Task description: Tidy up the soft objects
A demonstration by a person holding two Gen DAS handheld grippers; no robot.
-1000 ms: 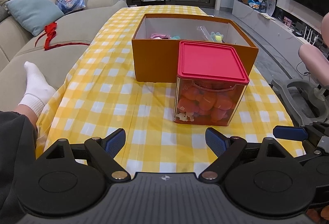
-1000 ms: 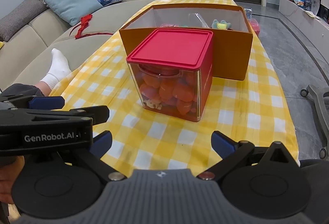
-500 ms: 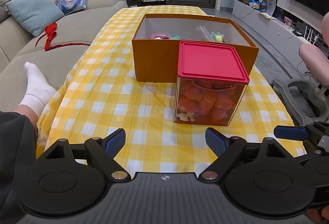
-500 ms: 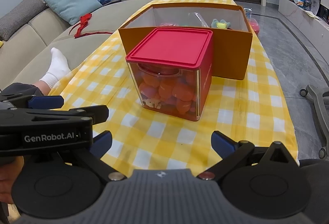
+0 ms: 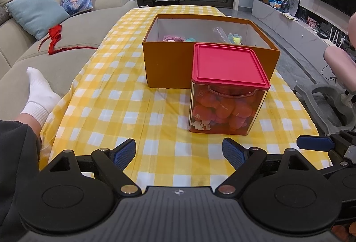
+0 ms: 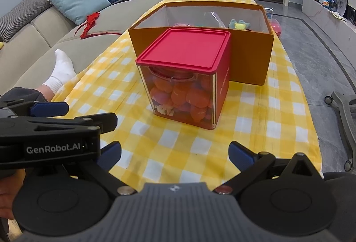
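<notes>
A clear square tub (image 5: pixel 224 106) (image 6: pixel 184 99) with a red lid (image 5: pixel 227 64) (image 6: pixel 184 48) stands on the yellow checked tablecloth (image 5: pixel 124 104) (image 6: pixel 262 122); it is full of red-orange soft toys. Behind it sits an open orange box (image 5: pixel 169 64) (image 6: pixel 251 57) holding a few soft toys, one green and yellow (image 6: pixel 239 24). My left gripper (image 5: pixel 179 153) hangs open over the near table edge, well short of the tub. My right gripper (image 6: pixel 175 153) is open too, empty, just right of the left one.
A grey sofa (image 5: pixel 73 42) with cushions and a red ribbon (image 5: pixel 54 38) runs along the left. A person's socked foot (image 5: pixel 37 95) rests on it. An office chair base (image 5: pixel 329 104) stands on the tiled floor at right. A TV bench (image 5: pixel 296 28) lines the far right wall.
The right wrist view has shifted slightly, with the tub a little further right in it. Both grippers stay open and empty.
</notes>
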